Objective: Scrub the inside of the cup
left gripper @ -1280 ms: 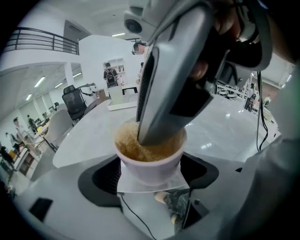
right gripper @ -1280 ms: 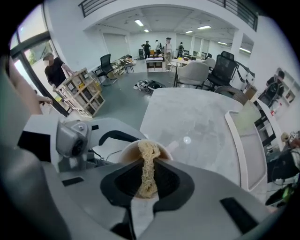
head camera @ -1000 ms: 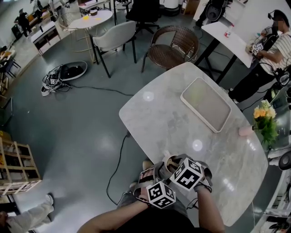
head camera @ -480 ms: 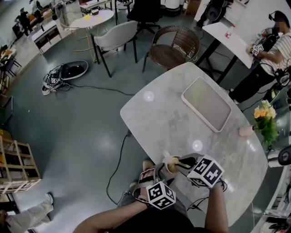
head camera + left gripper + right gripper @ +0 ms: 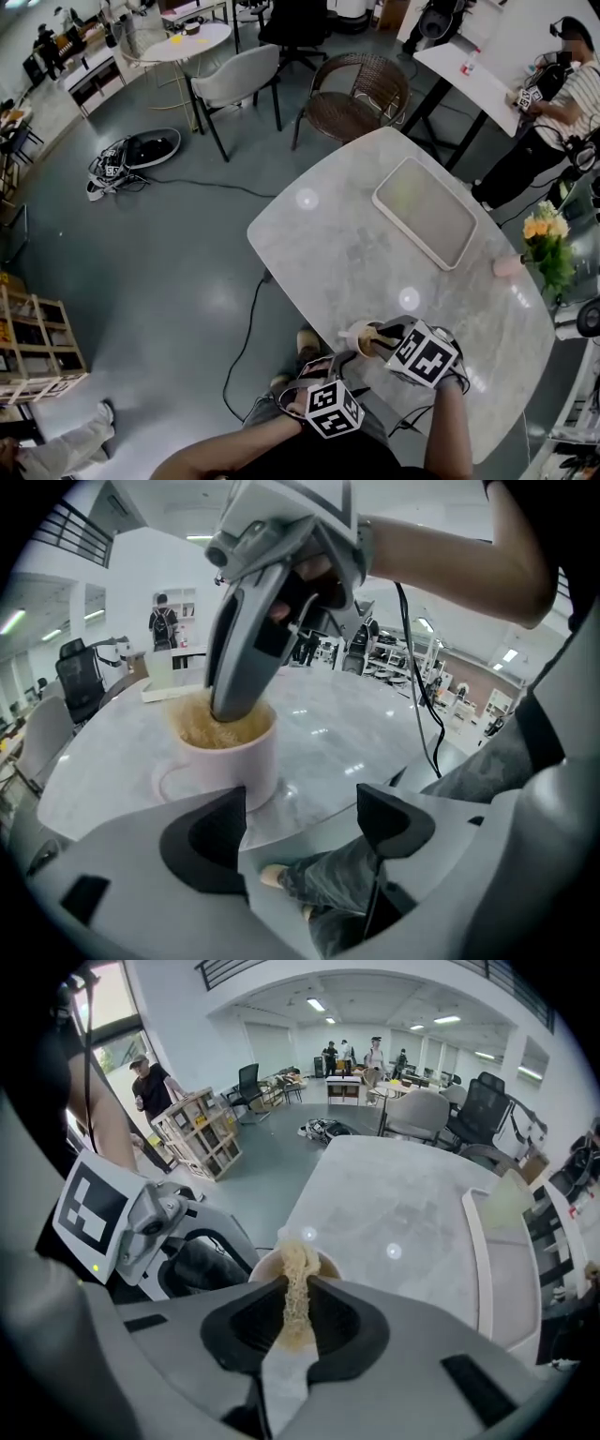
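Tray (image 5: 425,213) on marble table (image 5: 323,246)

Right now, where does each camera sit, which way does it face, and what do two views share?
Head view: on the head, steeply down at the table; left gripper, right gripper show.
Left gripper view: on that gripper, past open jaws toward the cup; a leg shows.
Right gripper view: on that gripper, down jaws shut on the scrubber into the cup.
Shared: the cup.

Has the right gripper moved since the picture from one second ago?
Yes. Judged against the tray, the right gripper has shifted to the right in the head view.
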